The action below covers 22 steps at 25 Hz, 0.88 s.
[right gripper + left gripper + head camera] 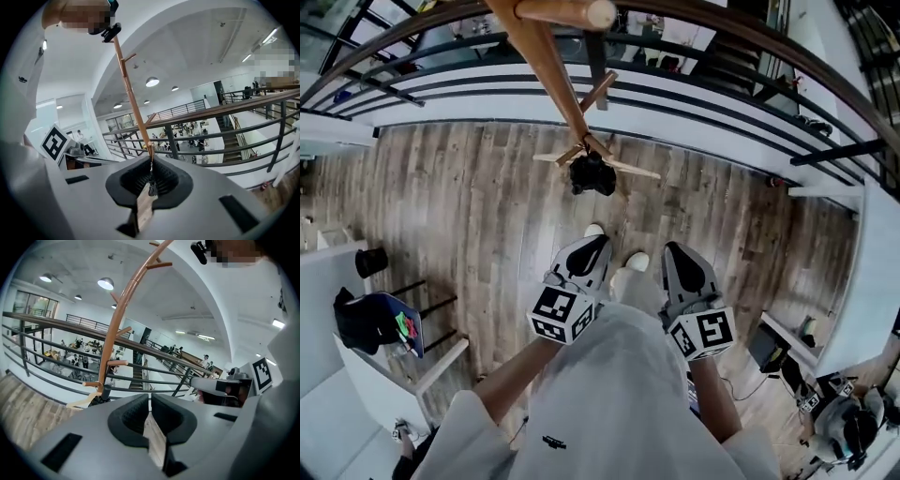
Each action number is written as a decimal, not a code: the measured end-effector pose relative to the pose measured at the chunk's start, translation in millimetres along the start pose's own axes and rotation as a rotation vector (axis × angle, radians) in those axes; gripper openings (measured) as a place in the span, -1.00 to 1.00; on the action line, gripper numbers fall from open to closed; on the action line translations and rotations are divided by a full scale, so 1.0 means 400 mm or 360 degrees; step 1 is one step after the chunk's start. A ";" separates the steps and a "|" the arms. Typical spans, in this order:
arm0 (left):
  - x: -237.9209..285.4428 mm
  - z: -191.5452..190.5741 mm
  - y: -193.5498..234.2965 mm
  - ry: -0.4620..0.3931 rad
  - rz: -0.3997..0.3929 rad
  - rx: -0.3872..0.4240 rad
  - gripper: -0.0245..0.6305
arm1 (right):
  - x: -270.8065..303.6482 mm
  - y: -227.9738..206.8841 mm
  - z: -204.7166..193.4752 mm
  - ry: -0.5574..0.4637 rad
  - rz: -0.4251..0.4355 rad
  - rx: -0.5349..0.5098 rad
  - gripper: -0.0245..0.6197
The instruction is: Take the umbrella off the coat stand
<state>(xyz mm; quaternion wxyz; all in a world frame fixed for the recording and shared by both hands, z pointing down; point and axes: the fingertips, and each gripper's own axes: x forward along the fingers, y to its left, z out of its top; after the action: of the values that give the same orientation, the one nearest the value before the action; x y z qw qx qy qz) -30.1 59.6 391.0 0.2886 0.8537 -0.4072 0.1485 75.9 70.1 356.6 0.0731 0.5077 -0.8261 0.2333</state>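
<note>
The wooden coat stand (551, 66) rises from the plank floor straight ahead of me. A black folded umbrella (592, 173) hangs low on it, near the base. My left gripper (595, 246) and right gripper (677, 253) are held side by side short of the stand, both shut with nothing between the jaws. In the left gripper view the shut left gripper (149, 405) points right of the coat stand (117, 329), with the umbrella (99, 400) to the lower left. In the right gripper view the coat stand (132, 98) is dead ahead, and the umbrella (152, 188) shows just beyond the right gripper (150, 165).
A dark metal railing (703, 70) curves behind the stand, over a lower hall. A white table (337, 375) with a black bag (366, 319) is at the left. A desk with gear (787, 352) is at the right. My shoes (636, 262) are below the grippers.
</note>
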 end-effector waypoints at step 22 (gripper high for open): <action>0.088 -0.148 0.111 -0.0082 0.0401 0.0086 -0.83 | 0.089 -0.061 -0.153 0.0080 0.0278 -0.0067 -0.80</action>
<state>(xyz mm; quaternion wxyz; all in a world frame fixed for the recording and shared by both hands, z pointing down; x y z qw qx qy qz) -43.7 52.3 471.4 0.2341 0.8069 -0.5142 0.1726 73.4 60.3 430.8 0.0838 0.4261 -0.8699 0.2340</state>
